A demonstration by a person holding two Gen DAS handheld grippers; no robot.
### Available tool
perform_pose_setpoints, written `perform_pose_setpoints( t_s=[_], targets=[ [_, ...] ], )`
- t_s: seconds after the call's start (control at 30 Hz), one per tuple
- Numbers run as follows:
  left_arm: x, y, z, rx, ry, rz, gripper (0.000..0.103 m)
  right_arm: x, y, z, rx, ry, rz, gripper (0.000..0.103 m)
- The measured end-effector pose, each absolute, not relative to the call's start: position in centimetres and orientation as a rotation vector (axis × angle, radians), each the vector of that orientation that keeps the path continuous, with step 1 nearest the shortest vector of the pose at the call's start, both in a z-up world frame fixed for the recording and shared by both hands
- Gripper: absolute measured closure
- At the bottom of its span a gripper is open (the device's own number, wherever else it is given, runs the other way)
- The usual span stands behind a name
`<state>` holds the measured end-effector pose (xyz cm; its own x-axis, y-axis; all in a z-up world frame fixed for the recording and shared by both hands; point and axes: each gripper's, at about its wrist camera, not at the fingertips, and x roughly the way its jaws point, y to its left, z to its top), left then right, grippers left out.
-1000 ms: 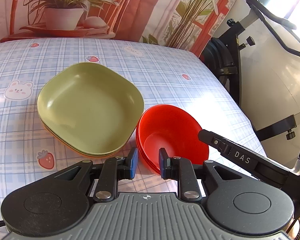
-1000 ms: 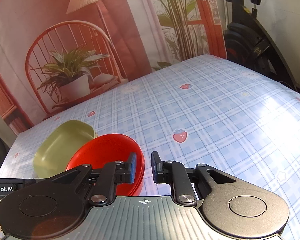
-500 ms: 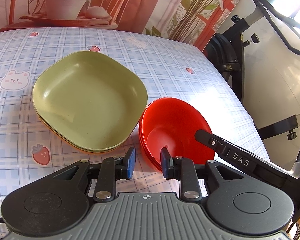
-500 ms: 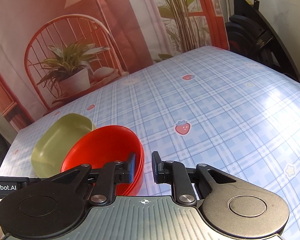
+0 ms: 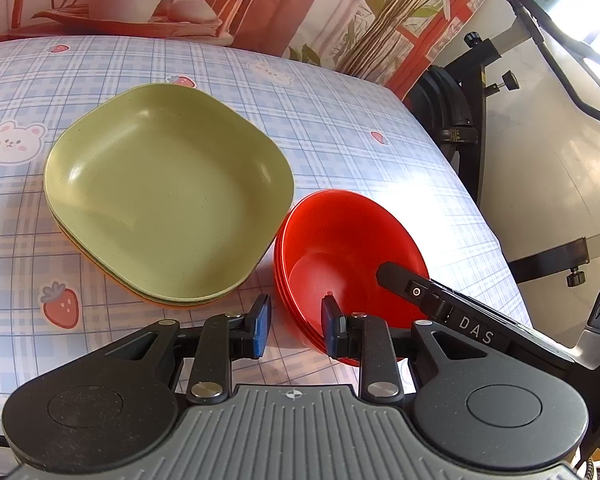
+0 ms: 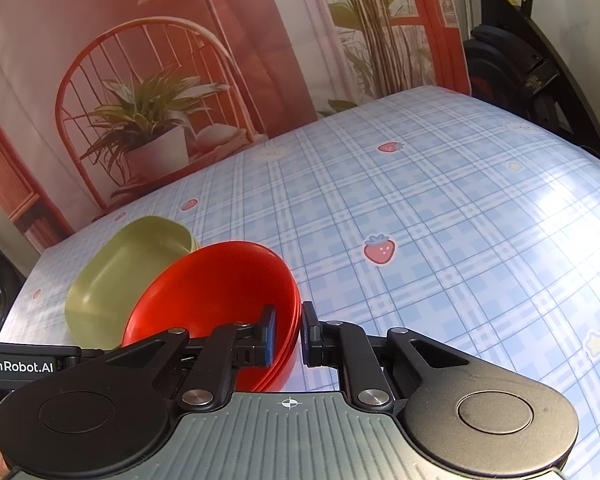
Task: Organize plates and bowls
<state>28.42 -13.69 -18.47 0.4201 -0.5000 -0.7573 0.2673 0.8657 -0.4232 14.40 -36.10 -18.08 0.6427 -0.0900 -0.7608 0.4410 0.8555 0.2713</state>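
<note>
A stack of red bowls [image 5: 340, 240] [image 6: 212, 288] sits on the checked tablecloth, touching a stack of green square plates [image 5: 168, 192] [image 6: 116, 280] that rests on an orange plate [image 5: 168, 305]. My left gripper [image 5: 295, 330] straddles the bowls' near rim. One pad is inside and the other stands clear outside, so it is open. My right gripper [image 6: 289, 334] is closing, with the bowls' rim pinched between its pads. One of its fingers [image 5: 404, 280] reaches into the top bowl.
An exercise bike [image 5: 480, 100] [image 6: 532, 72] stands off the table's right edge. A printed backdrop with a potted plant [image 6: 156, 148] hangs behind the table. Bare tablecloth [image 6: 420, 220] stretches right of the bowls.
The right jaws have narrowed onto the bowls' rim, and the bowls now look larger and more tilted in that view. The left jaws have widened slightly. Both hands have stayed about where they were.
</note>
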Motion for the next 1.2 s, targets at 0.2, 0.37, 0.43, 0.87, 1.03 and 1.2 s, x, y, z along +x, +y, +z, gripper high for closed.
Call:
perform_pose_setpoints(
  t_s=[0.2, 0.37, 0.43, 0.87, 1.03, 1.2],
  targets=[
    [28.3, -13.6, -18.0, -0.255, 1.006, -0.484, 0.083, 14.5, -35.9, -18.1, 0.451, 0.828, -0.316, 0.091],
    [28.1, -13.7, -17.9, -0.245, 1.003, -0.475, 0.083, 14.6, -35.7, -18.0, 0.444, 0.832, -0.310, 0.091],
    [28.1, -13.7, -17.8, -0.241, 1.003, -0.474, 0.083, 14.6, -35.6, -17.9, 0.442, 0.833, -0.311, 0.091],
    [27.9, -13.7, -17.7, -0.231, 1.000, -0.478, 0.083, 14.5, -35.5, -17.7, 0.438, 0.830, -0.315, 0.091],
    [27.8, -13.7, -17.6, -0.227, 0.997, -0.493, 0.083, 14.2, -35.7, -17.3, 0.441, 0.821, -0.323, 0.090],
    [27.8, -14.0, -16.9, -0.208, 0.977, -0.516, 0.083, 13.8, -36.3, -16.3, 0.457, 0.796, -0.340, 0.090]
  ],
)
